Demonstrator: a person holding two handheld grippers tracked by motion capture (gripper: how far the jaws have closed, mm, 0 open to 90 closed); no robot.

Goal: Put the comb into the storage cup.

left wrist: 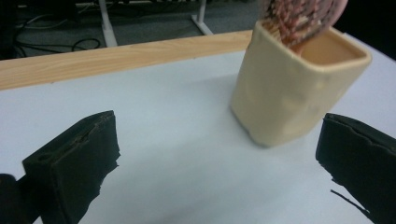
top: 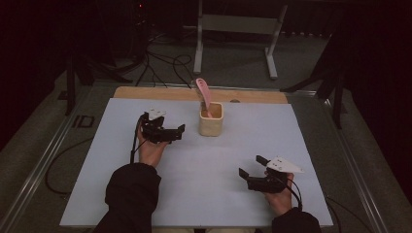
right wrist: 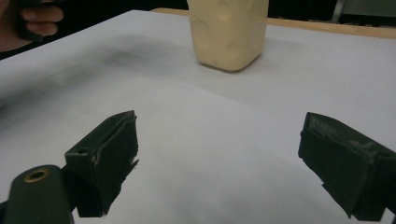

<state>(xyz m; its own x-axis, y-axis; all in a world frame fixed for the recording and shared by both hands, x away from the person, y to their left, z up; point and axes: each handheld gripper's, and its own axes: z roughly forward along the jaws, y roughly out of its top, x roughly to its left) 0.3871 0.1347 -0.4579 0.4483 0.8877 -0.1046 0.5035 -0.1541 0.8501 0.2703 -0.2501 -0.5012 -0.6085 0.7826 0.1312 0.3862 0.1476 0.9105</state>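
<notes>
A cream square cup [top: 211,121] stands on the white tabletop [top: 194,174], back of centre. A pink hairbrush [top: 204,93] leans out of it, head down. My left gripper [top: 176,127] is held just left of the cup, jaws wide open and nothing between them. In the left gripper view [left wrist: 219,154] the cup [left wrist: 289,93] sits ahead toward the right jaw, with the brush bristles [left wrist: 299,18] at its mouth. My right gripper [top: 251,166] rests open at the front right. The right gripper view [right wrist: 219,158] shows the cup [right wrist: 229,32] farther off, straight ahead.
A wooden strip [top: 194,93] runs along the table's far edge. Behind it on the floor stand white frame legs [top: 233,29] and loose cables [top: 165,63]. The other hand [right wrist: 32,18] appears at the top left of the right gripper view.
</notes>
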